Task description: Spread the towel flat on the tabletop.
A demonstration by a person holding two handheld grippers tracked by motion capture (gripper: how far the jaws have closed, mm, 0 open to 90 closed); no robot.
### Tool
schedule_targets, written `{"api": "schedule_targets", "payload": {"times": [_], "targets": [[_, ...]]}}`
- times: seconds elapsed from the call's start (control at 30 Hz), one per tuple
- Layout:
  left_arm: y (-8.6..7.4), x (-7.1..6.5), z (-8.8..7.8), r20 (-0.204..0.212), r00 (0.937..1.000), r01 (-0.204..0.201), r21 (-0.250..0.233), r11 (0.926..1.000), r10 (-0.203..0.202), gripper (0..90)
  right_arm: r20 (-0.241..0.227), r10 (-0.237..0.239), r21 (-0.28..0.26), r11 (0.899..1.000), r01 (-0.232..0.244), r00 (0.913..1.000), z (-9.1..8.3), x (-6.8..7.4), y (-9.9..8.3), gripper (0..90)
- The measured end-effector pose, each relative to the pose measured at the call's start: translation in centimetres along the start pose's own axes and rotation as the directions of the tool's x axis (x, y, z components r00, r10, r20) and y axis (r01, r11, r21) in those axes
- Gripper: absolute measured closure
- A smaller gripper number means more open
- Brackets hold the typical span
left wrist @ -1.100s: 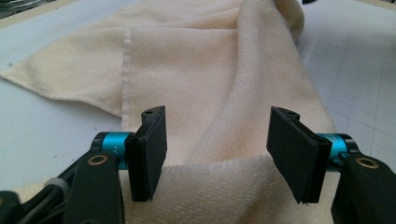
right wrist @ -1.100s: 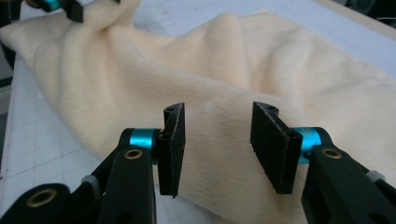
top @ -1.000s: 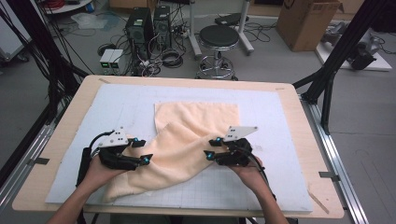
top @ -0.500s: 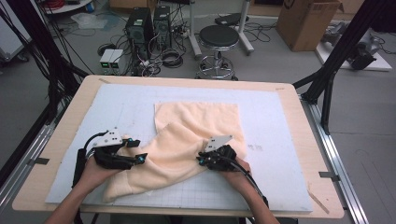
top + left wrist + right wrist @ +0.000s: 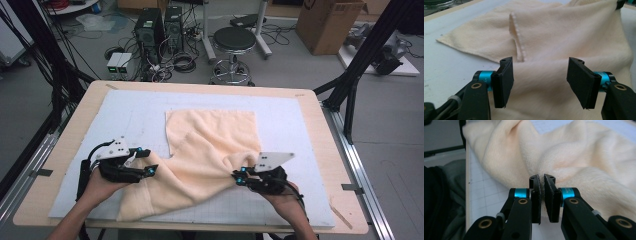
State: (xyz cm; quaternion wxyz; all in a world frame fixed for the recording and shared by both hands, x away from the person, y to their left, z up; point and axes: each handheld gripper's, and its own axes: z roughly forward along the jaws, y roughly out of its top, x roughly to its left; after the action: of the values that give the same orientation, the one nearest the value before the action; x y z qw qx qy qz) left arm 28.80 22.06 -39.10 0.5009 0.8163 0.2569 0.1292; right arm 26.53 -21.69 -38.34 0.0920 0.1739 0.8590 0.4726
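Note:
A cream towel (image 5: 210, 145) lies rumpled on the white gridded mat (image 5: 295, 125), its far part flat and its near part bunched. My right gripper (image 5: 238, 176) sits at the towel's near right side; its jaws have just been closing. In the right gripper view they (image 5: 542, 195) are shut on a pinched fold of the towel (image 5: 574, 152). My left gripper (image 5: 151, 169) rests at the towel's near left side. In the left gripper view it (image 5: 540, 82) stands open, with the towel (image 5: 564, 37) under and between the jaws but not pressed by them.
The mat covers a wooden table (image 5: 320, 105) whose front edge is close to both hands. Black frame posts (image 5: 357, 75) stand at the table's sides. A stool (image 5: 234, 42), computer boxes (image 5: 150, 27) and a cardboard box (image 5: 330, 22) are on the floor beyond.
The right gripper pushed left into the towel, closed on a fold, then moved right and nearer the front edge, dragging the cloth along. The left gripper stayed put.

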Motion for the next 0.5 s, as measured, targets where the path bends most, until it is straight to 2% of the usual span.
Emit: {"api": "schedule_targets", "payload": {"times": [0.07, 0.1, 0.17, 0.2, 0.27, 0.3, 0.37, 0.5], "targets": [[0.1, 0.0, 0.1, 0.003, 1.0, -0.001, 0.002, 1.0, 0.001, 38.4, 0.014, 0.023, -0.039, 0.999, -0.023, 0.9996, -1.7, -0.3, -0.4, 84.5], [0.2, -0.1, 0.3, 0.004, 1.0, 0.002, -0.003, 1.0, -0.002, 38.4, 0.002, 0.037, -0.051, 0.998, -0.037, 0.9993, -2.2, -0.5, -0.6, 82.0], [0.3, 0.0, 0.6, 0.008, 1.0, 0.003, 0.002, 1.0, -0.003, 38.5, -0.042, 0.082, -0.04, 0.996, -0.084, 0.9957, -2.3, -1.0, -1.0, 72.2], [0.5, 0.0, 0.7, 0.01, 0.9999, -0.001, 0.006, 1.0, 0.001, 38.5, -0.036, 0.082, -0.046, 0.995, -0.083, 0.996, -2.4, -1.1, -1.0, 69.6], [0.7, 0.0, 1.1, 0.012, 0.9999, 0.003, 0.0, 1.0, -0.003, 38.5, -0.014, 0.07, -0.078, 0.994, -0.071, 0.9975, -2.6, -1.5, -0.6, 65.8], [0.9, 0.1, 1.3, 0.012, 0.9999, -0.001, 0.004, 1.0, 0.001, 38.7, 0.005, 0.072, -0.077, 0.994, -0.071, 0.9974, -2.7, -1.7, -0.4, 64.8], [1.3, 0.2, 1.8, 0.015, 0.9999, 0.002, -0.003, 1.0, -0.002, 39.2, 0.043, 0.056, -0.053, 0.997, -0.054, 0.9975, -2.6, -2.5, 0.1, 62.6], [2.3, 0.3, 3.2, 0.016, 0.9999, 0.004, -0.011, 0.9999, -0.004, 41.4, 0.101, 0.078, -0.023, 0.997, -0.076, 0.9918, -2.0, -4.4, 0.0, 57.8]]}}
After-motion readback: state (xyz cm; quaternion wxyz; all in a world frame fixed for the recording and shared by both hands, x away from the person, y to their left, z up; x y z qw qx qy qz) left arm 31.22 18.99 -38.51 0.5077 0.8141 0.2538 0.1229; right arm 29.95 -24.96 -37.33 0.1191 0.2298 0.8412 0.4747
